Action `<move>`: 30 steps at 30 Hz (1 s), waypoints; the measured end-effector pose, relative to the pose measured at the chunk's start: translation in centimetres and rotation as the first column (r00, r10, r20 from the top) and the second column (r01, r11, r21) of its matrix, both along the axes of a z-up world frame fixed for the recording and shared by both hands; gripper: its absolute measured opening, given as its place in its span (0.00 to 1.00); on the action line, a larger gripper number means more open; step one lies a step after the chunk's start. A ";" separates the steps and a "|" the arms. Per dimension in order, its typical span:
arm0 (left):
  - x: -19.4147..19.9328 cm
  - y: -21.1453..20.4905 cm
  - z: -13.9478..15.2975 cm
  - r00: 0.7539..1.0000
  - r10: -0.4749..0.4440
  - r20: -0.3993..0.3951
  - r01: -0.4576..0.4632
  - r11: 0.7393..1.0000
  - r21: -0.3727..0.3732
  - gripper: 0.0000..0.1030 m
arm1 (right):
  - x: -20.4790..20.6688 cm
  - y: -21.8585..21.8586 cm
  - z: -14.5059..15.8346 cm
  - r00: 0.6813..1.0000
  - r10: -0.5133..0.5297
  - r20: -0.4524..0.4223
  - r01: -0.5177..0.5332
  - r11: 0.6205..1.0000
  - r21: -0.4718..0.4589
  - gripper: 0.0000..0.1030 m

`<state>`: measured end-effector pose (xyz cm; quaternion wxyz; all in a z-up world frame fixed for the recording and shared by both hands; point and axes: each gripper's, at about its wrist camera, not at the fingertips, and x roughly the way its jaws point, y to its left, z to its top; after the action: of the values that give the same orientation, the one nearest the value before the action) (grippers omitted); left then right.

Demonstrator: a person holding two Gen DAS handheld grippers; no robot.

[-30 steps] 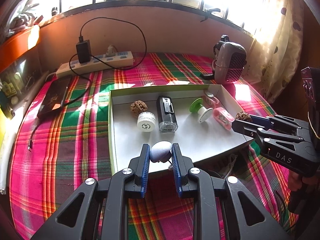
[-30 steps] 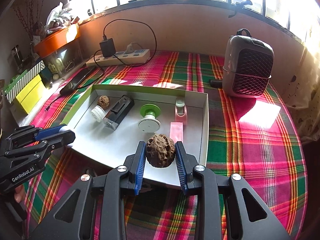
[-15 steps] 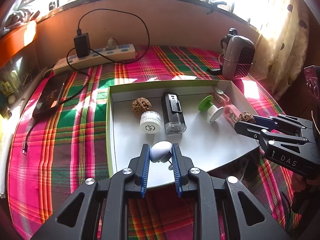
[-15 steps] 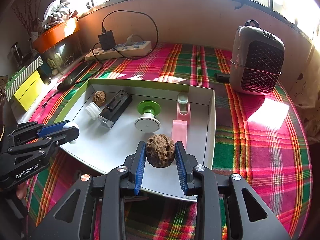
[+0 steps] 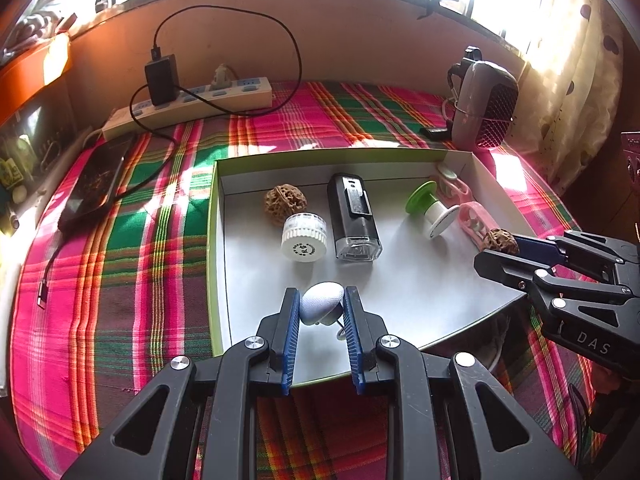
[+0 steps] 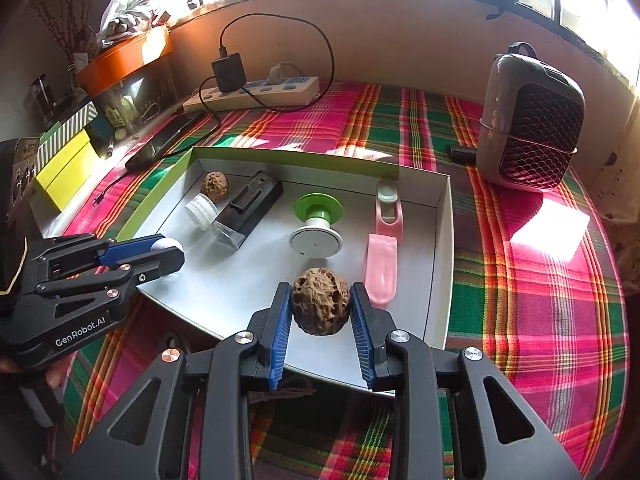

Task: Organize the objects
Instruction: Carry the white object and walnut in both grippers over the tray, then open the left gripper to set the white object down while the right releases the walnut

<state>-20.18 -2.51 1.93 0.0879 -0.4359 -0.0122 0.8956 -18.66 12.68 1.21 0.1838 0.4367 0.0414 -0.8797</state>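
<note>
My left gripper [image 5: 321, 305] is shut on a small pale egg-shaped object [image 5: 322, 306], held over the near part of a white open box [image 5: 412, 280]. My right gripper [image 6: 321, 305] is shut on a brown wrinkled walnut [image 6: 320, 305] above the box's near right side; it also shows in the left wrist view [image 5: 499, 241]. In the box lie a second walnut [image 5: 285, 203], a white ribbed cap [image 5: 304, 237], a black device [image 5: 354, 217], a green and white spool [image 5: 432, 210] and a pink clip [image 6: 382, 240].
The box sits on a pink and green plaid cloth [image 5: 132, 264]. A power strip [image 5: 188, 106] with a charger, and a phone [image 5: 96, 180], lie at the back left. A grey speaker [image 6: 528, 120] stands at the back right. Yellow boxes [image 6: 64, 164] stand at the far left.
Both grippers have moved forward over the box, still holding their objects. The box's contents have not shifted.
</note>
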 end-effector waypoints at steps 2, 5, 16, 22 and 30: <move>-0.1 0.0 0.0 1.000 0.004 0.001 -0.004 1.000 0.001 0.19 | -0.1 -0.2 -0.2 1.000 0.007 0.008 -0.007 1.000 0.005 0.30; -0.1 -0.1 0.0 1.000 0.004 0.001 -0.004 1.000 0.002 0.19 | -0.3 -0.4 -0.7 1.000 -0.001 0.012 0.000 0.999 0.032 0.30; -0.6 0.0 -0.2 1.000 0.015 0.003 -0.015 1.000 -0.019 0.19 | -0.9 -0.1 -1.1 0.999 -0.035 -0.015 0.036 0.994 0.105 0.30; -0.8 0.1 -0.3 1.000 0.014 -0.003 -0.014 0.999 -0.038 0.19 | -1.0 0.1 -1.3 0.998 -0.052 -0.037 0.056 0.989 0.133 0.30; -0.9 0.2 -0.3 1.000 0.015 -0.002 -0.015 0.999 -0.042 0.19 | -0.9 0.0 -1.2 0.998 -0.052 -0.043 0.058 0.989 0.135 0.30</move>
<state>-21.04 -2.28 1.59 0.0721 -0.4369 0.0035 0.8966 -19.57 12.64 -0.01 0.1284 0.4317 0.0927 -0.8880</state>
